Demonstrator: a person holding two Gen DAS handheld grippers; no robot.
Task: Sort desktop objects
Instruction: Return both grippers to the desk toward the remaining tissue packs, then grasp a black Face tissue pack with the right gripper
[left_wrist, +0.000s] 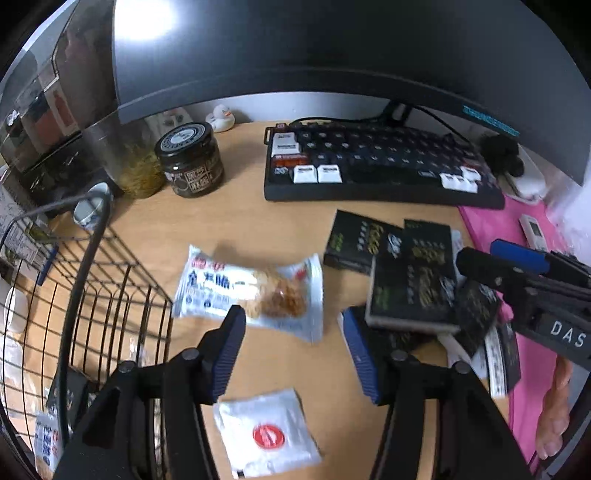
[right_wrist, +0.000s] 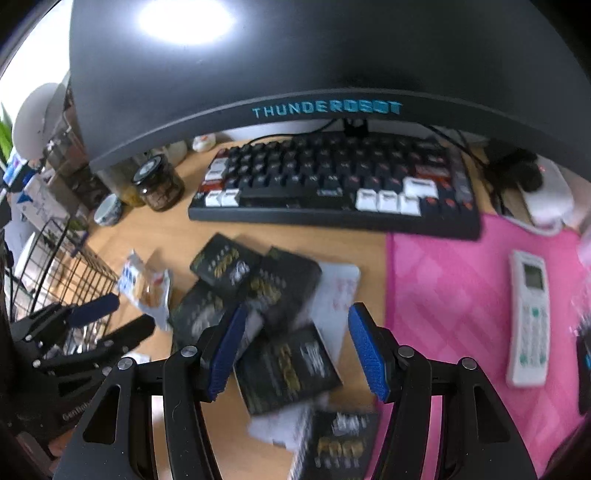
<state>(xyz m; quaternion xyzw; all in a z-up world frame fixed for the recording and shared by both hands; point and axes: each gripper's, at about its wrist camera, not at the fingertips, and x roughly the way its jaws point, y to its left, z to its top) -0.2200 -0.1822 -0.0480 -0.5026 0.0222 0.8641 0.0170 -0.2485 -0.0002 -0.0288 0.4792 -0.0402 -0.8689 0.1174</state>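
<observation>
left gripper (left_wrist: 293, 350) pointed steeply down, jaws parted, nothing between its blue pads (left_wrist: 223, 363). right gripper (right_wrist: 295, 350) also angled down, jaws apart, pads (right_wrist: 369, 354) pressing on nothing. in the left wrist view the right gripper reached in from the right edge, with fingers of a hand (left_wrist: 554, 413) below it.

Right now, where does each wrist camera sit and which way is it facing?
Left wrist: on the left claw, angled down at the desk; sees the snack packet, white sachet, wire basket; right claw and a hand enter at right.
Right wrist: on the right claw, angled down over the black boxes and pink mat; left claw at left.
Shared: keyboard, jar, monitor, boxes.
</observation>
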